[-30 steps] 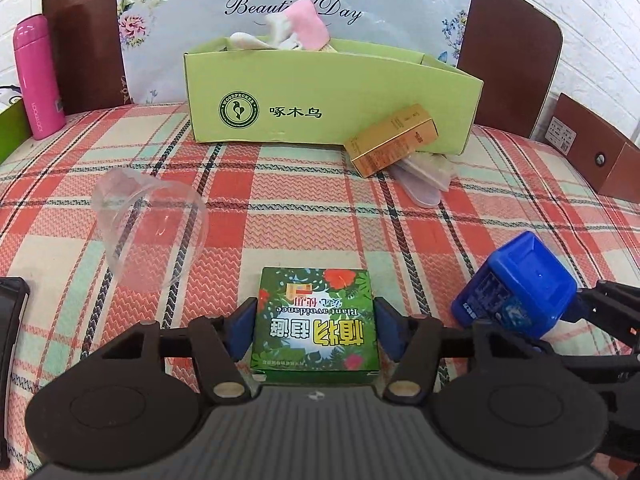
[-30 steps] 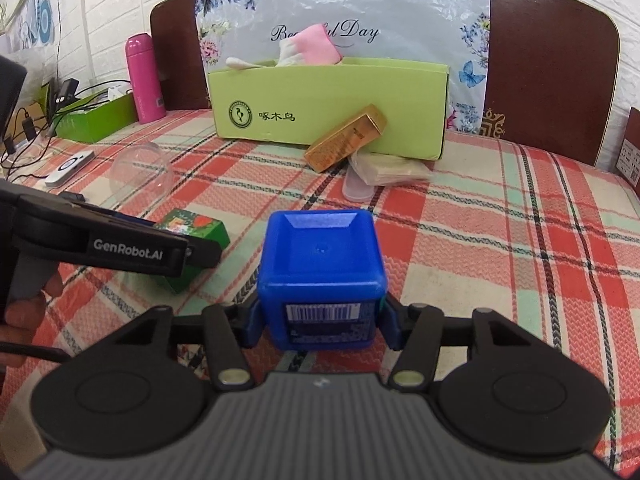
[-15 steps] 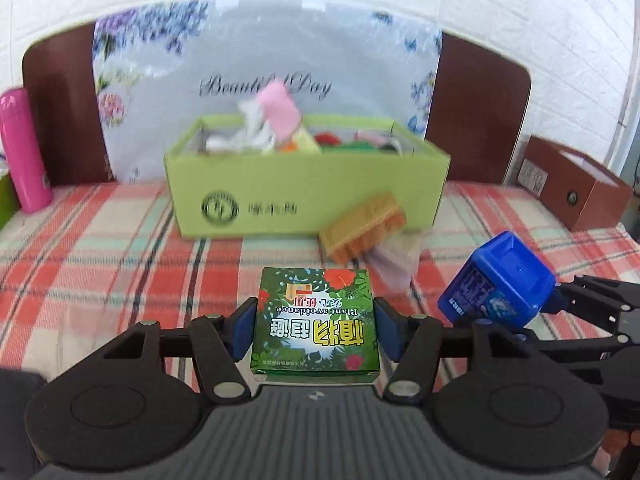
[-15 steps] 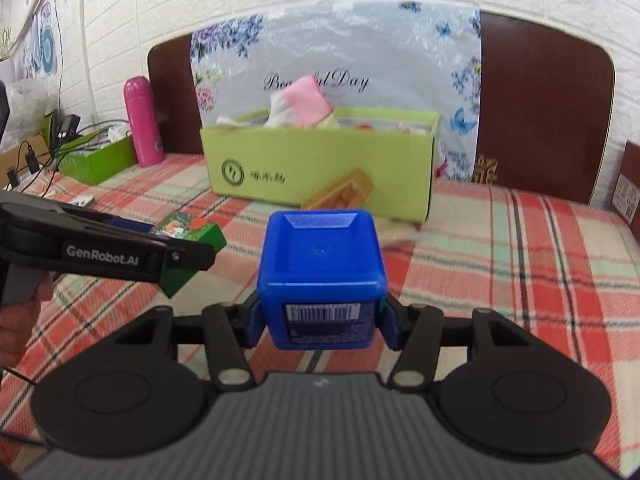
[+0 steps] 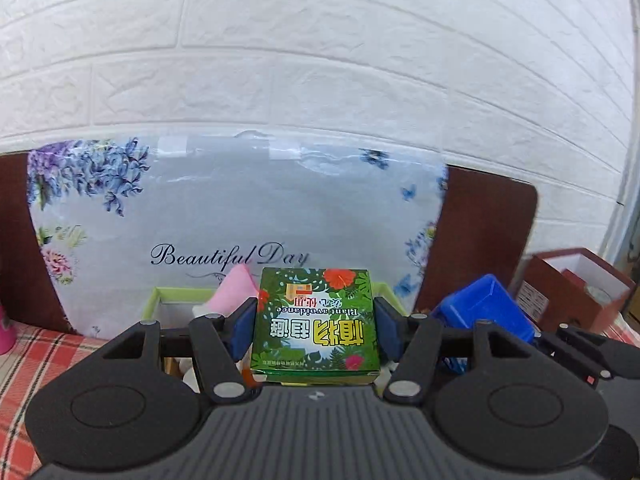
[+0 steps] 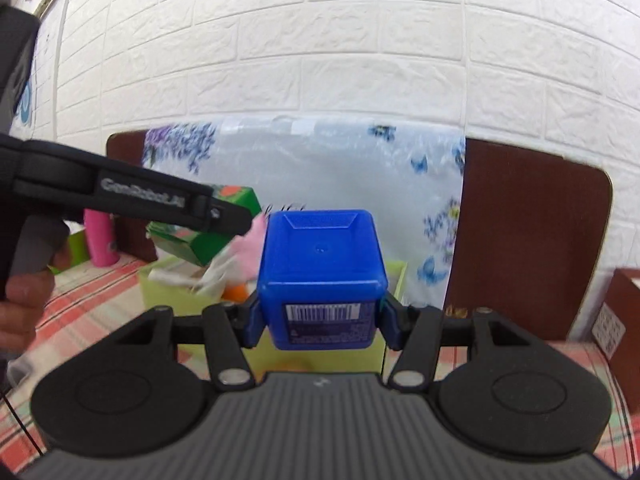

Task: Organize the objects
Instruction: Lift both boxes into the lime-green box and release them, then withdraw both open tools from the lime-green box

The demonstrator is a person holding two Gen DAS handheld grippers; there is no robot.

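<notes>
My left gripper is shut on a green box with leaf and flower print, held in the air above the light green cardboard bin. My right gripper is shut on a blue cube-shaped container with a barcode label, also aloft over the bin. In the right wrist view the left gripper and its green box hang at the left, above the bin's left end. The blue container shows at the right in the left wrist view. A pink item sticks up from the bin.
A floral "Beautiful Day" sheet covers a brown headboard before a white brick wall. A pink bottle stands at the left, a brown box at the right. A person's hand holds the left gripper's handle. Red plaid cloth lies below.
Both grippers have risen and moved toward the bin with their boxes still gripped. The bin now sits low in both views; the gold box and clear cup have dropped out of sight.
</notes>
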